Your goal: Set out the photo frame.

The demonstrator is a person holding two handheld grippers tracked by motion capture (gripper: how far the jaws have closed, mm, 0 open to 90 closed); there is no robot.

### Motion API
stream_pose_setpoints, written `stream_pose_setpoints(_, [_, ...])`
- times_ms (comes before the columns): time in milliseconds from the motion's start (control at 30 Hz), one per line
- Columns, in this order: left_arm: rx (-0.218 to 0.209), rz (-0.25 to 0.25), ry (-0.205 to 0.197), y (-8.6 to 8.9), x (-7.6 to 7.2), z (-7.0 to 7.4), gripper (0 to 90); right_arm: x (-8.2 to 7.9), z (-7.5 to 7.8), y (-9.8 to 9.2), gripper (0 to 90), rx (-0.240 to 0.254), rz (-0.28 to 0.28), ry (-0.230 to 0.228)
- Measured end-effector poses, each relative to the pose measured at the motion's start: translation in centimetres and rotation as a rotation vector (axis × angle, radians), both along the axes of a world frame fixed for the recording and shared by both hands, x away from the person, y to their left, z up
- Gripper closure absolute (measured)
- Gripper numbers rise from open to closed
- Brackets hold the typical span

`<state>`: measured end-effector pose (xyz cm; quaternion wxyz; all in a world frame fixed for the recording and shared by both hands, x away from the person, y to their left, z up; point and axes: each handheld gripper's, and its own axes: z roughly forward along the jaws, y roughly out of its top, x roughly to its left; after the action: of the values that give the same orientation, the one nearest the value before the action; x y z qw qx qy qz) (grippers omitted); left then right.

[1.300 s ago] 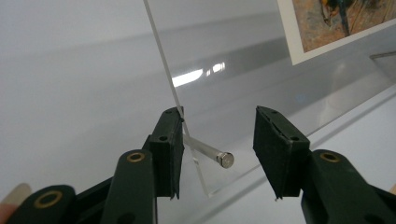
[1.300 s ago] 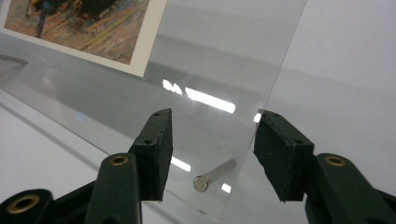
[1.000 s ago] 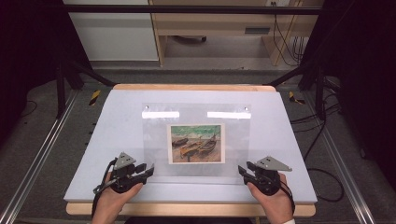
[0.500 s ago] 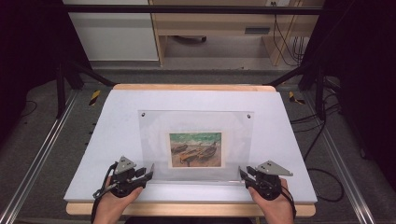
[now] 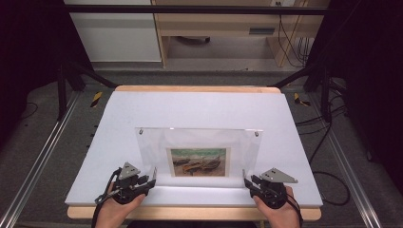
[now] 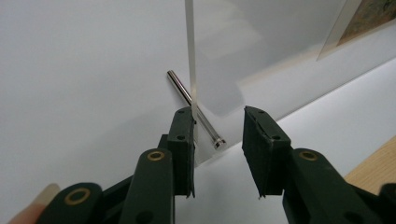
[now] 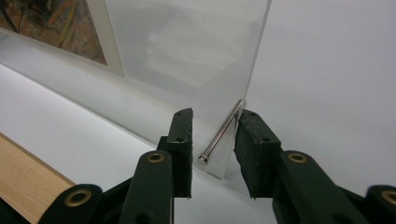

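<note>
A clear acrylic picture frame (image 5: 199, 140) holding a painting of boats (image 5: 198, 161) stands upright near the front of the white table (image 5: 190, 107). My left gripper (image 5: 151, 176) straddles its lower left corner. In the left gripper view (image 6: 218, 112) one pad touches the panel's side edge, and the metal pin (image 6: 182, 88) ends short of the other pad. My right gripper (image 5: 248, 179) straddles the lower right corner. Its jaws have just been closing, with the pin (image 7: 224, 128) between them (image 7: 215, 114). One pad touches the pin's far end and a sliver of gap remains at its head.
The table's wooden front edge (image 5: 190, 213) lies just under both hands. Metal rails (image 5: 43, 156) run along both sides and cables (image 5: 328, 137) lie on the floor at the right. A wooden bench (image 5: 223, 28) stands beyond the table.
The frame has tipped from leaning far back to standing upright, its top edge coming toward me. Both hands stayed at its lower corners, drawing slightly toward the front edge.
</note>
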<state>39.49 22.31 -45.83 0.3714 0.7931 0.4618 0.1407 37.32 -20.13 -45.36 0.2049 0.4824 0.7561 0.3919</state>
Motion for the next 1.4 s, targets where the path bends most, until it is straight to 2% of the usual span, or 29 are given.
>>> stream_pose_setpoints(267, [-0.001, -0.003, -0.001, 0.0, 0.0, 0.0, 63.7, -0.1, -0.1, 0.0, 67.9, 0.005, -0.001, 0.000])
stream_pose_setpoints(433, [-0.016, -0.002, 0.007, 0.2, 0.1, 0.0, 63.7, -0.1, -0.1, 0.0, 67.3, 0.008, 0.003, 0.005])
stream_pose_setpoints(600, [-0.030, -0.009, 0.013, 0.4, 0.1, 0.0, 61.6, 0.0, -0.1, 0.0, 60.3, 0.018, 0.004, -0.004])
stream_pose_setpoints(767, [-0.042, 0.004, 0.004, 0.5, 0.1, 0.1, 56.0, 0.0, 0.0, -0.1, 48.4, 0.021, -0.006, -0.018])
stream_pose_setpoints(900, [-0.054, 0.014, -0.007, 0.7, 0.2, 0.4, 47.8, 0.1, 0.1, -0.3, 38.5, 0.028, -0.015, -0.025])
stream_pose_setpoints(1067, [-0.061, 0.008, -0.030, 1.4, -0.1, 0.9, 39.7, 0.0, 0.3, -0.9, 31.7, 0.025, -0.029, -0.024])
stream_pose_setpoints(1200, [-0.050, 0.000, -0.041, 2.2, -0.4, 1.2, 33.0, -0.2, 0.4, -1.9, 28.2, 0.014, -0.048, -0.026])
stream_pose_setpoints(1400, [0.006, -0.003, -0.075, 3.3, -0.4, 1.6, 22.1, -0.3, 0.7, -2.9, 21.9, -0.032, -0.082, -0.040])
